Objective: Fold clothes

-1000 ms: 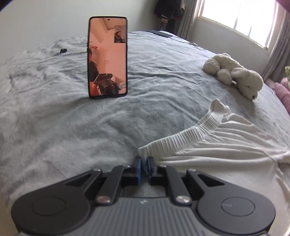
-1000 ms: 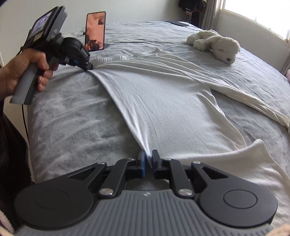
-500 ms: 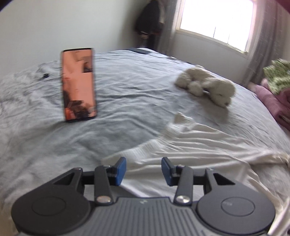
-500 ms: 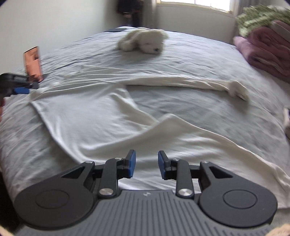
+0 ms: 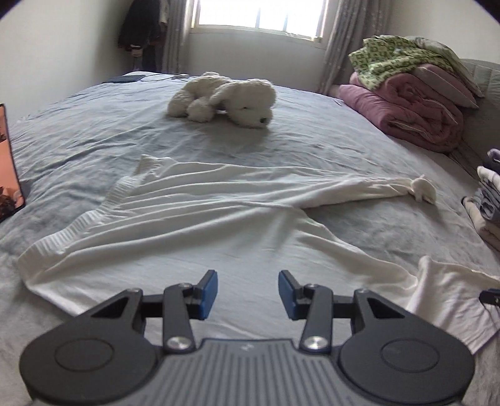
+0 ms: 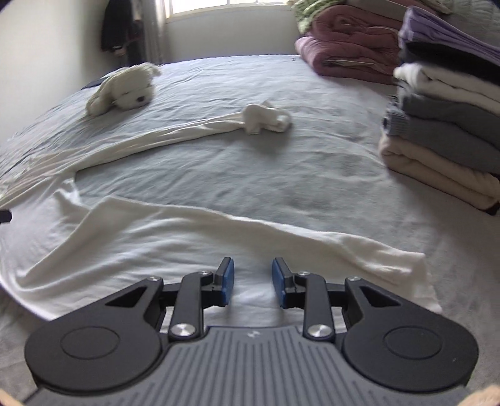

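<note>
My left gripper (image 5: pixel 247 293) has its blue-padded fingers (image 5: pixel 207 293) standing apart with nothing between them, poised over the near edge of the white long-sleeved top (image 5: pixel 200 225). My right gripper (image 6: pixel 249 285) is parted more narrowly, also empty, above one sleeve (image 6: pixel 281 237) of that top. The top lies spread and creased on the grey bed (image 5: pixel 93 131), its ribbed hem (image 5: pixel 78 221) toward the left and the far sleeve (image 6: pixel 193 128) stretched out to a bunched cuff (image 6: pixel 265 118). Beyond it rests a white plush dog (image 5: pixel 231 96). By the headboard side sits a pile of pink and green bedding (image 5: pixel 412 93), and near my right a stack of folded clothes (image 6: pixel 443 131), cut off by the frame. A phone (image 5: pixel 7 162) shows only as a sliver at the left edge. A bright window (image 5: pixel 259 15) washes out; dark clothes (image 5: pixel 137 28) hanging in the corner are hard to make out.
</note>
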`<action>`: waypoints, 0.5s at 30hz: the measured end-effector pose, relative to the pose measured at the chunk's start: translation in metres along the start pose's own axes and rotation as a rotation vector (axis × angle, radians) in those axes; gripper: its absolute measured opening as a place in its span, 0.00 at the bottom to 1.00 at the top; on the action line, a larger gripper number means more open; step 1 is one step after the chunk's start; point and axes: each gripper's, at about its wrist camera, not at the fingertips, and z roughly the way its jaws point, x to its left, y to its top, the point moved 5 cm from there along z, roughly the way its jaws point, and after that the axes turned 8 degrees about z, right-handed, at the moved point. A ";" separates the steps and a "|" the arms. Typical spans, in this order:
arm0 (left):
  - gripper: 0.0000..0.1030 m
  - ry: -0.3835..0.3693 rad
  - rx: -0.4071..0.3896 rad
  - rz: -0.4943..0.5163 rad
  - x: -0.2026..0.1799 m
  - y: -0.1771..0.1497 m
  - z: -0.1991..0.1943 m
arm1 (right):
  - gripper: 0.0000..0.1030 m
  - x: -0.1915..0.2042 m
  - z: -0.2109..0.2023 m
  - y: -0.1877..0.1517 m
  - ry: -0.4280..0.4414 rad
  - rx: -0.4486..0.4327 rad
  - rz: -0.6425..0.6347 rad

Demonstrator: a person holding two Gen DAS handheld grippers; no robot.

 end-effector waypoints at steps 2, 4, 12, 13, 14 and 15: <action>0.43 -0.025 -0.005 0.030 -0.014 0.001 0.002 | 0.30 -0.008 0.002 0.004 -0.010 -0.015 0.022; 0.43 -0.046 -0.009 0.056 -0.025 0.002 0.003 | 0.30 -0.014 0.004 0.007 -0.022 -0.023 0.036; 0.43 -0.078 -0.012 0.128 -0.049 0.001 0.009 | 0.31 -0.034 0.015 0.020 -0.091 -0.065 0.050; 0.43 -0.078 -0.009 0.132 -0.050 0.000 0.010 | 0.31 -0.038 0.017 0.022 -0.101 -0.069 0.052; 0.43 -0.078 -0.005 0.135 -0.050 0.000 0.011 | 0.31 -0.041 0.018 0.024 -0.113 -0.073 0.055; 0.43 -0.077 -0.002 0.136 -0.050 0.000 0.012 | 0.31 -0.045 0.019 0.025 -0.125 -0.077 0.058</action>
